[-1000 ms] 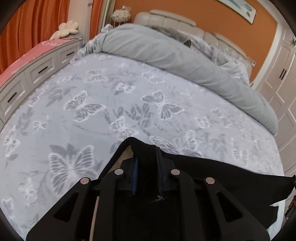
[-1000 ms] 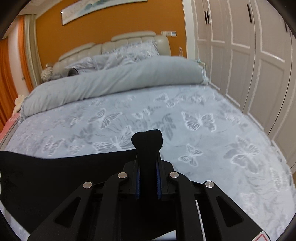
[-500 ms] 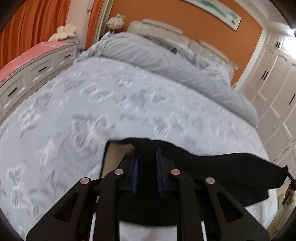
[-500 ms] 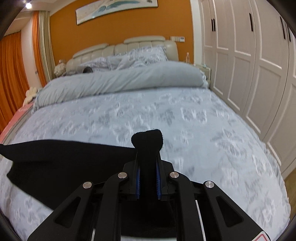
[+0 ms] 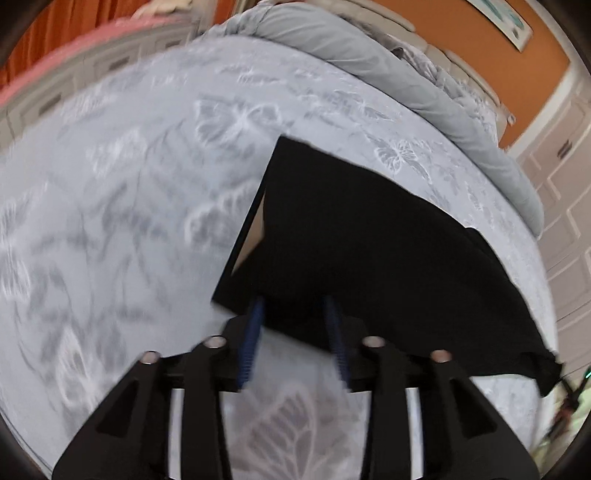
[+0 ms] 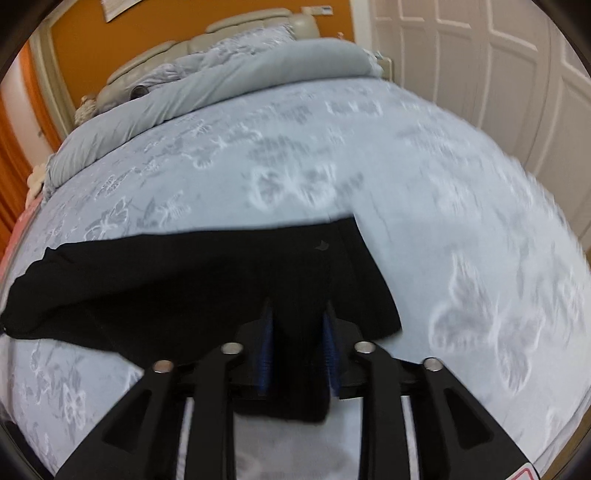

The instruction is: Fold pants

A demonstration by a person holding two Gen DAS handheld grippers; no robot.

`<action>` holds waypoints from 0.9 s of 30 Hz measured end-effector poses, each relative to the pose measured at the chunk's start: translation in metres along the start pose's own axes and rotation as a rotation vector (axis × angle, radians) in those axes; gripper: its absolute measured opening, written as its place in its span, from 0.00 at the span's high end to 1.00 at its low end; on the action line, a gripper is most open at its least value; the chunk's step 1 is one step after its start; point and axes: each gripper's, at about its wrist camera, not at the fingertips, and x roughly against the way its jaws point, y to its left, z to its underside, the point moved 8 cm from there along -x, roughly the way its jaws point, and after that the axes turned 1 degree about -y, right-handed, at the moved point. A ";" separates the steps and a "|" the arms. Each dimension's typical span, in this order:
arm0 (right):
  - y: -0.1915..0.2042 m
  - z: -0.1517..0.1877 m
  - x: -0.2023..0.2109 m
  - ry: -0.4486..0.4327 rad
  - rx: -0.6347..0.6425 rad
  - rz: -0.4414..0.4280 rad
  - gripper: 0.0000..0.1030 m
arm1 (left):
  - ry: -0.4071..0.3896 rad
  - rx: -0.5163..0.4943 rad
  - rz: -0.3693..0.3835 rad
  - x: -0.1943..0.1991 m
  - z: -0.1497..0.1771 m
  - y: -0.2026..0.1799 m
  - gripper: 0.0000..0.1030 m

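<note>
Black pants (image 5: 369, 240) lie spread flat across the butterfly-print bed (image 5: 129, 184), with a tan inner lining showing at their left end. My left gripper (image 5: 293, 310) is at their near edge, jaws opening; the hem lies loosely over the blue pads (image 5: 255, 332), and bedsheet shows in the gap. In the right wrist view the pants (image 6: 184, 280) stretch away to the left. My right gripper (image 6: 297, 321) is at their right near corner, jaws opening, with a slack fold of black cloth still hanging between the pads (image 6: 266, 350).
A rolled grey duvet (image 5: 351, 48) (image 6: 240, 77) lies across the far side of the bed before the headboard (image 6: 251, 22). White wardrobe doors (image 6: 480, 55) stand at the right, white drawers (image 5: 55, 96) at the left. Bare sheet (image 6: 406, 184) surrounds the pants.
Both grippers have come down toward the bed with the pants. The cloth, pinched tight and hanging before, now lies flat on the sheet. Both pairs of jaws have spread apart.
</note>
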 end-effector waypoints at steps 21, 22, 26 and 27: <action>0.053 -0.017 -0.070 0.279 -0.563 -0.173 0.36 | 0.039 0.224 0.074 -0.018 0.030 -0.062 0.17; 0.050 -0.019 -0.077 0.276 -0.585 -0.157 0.56 | 0.045 0.229 0.057 -0.023 0.031 -0.058 0.17; 0.054 -0.053 -0.064 0.146 -0.547 -0.165 0.92 | 0.044 0.242 0.044 -0.030 0.028 -0.045 0.17; 0.060 -0.068 -0.045 0.063 -0.527 -0.229 0.92 | 0.037 0.239 0.044 -0.029 0.027 -0.043 0.17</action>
